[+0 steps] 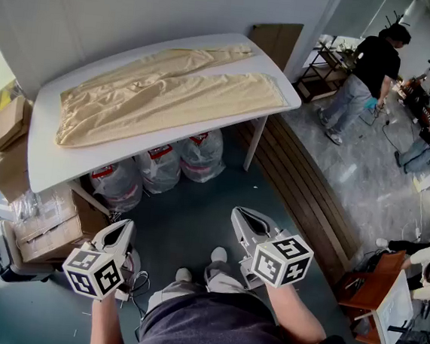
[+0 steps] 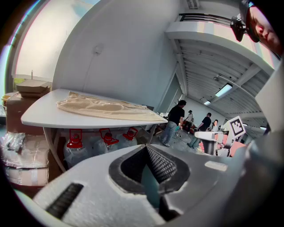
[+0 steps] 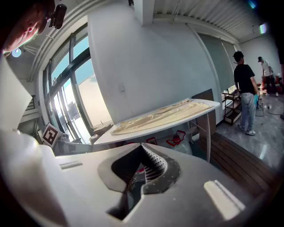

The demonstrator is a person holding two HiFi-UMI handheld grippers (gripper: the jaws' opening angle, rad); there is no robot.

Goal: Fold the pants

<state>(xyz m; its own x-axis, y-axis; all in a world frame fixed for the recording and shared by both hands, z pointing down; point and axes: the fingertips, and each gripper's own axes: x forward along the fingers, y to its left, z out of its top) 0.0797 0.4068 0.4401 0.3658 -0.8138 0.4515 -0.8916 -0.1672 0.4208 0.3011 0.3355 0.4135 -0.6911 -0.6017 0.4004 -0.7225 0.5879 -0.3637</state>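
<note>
Only the head view shows the whole pants [image 1: 162, 90], spread flat along the table [image 1: 46, 162]; the gripper views catch them edge-on. Left tool [image 1: 123, 228] and right tool [image 1: 245, 217] hang short of the near edge, both closed, empty. Jugs [image 1: 159, 166] stand underneath, boxes [image 1: 6, 136] by the left end.

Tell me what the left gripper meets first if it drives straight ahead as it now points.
Probably the red-handled clear jugs under the table, not the pants above; depth is unclear.
</note>
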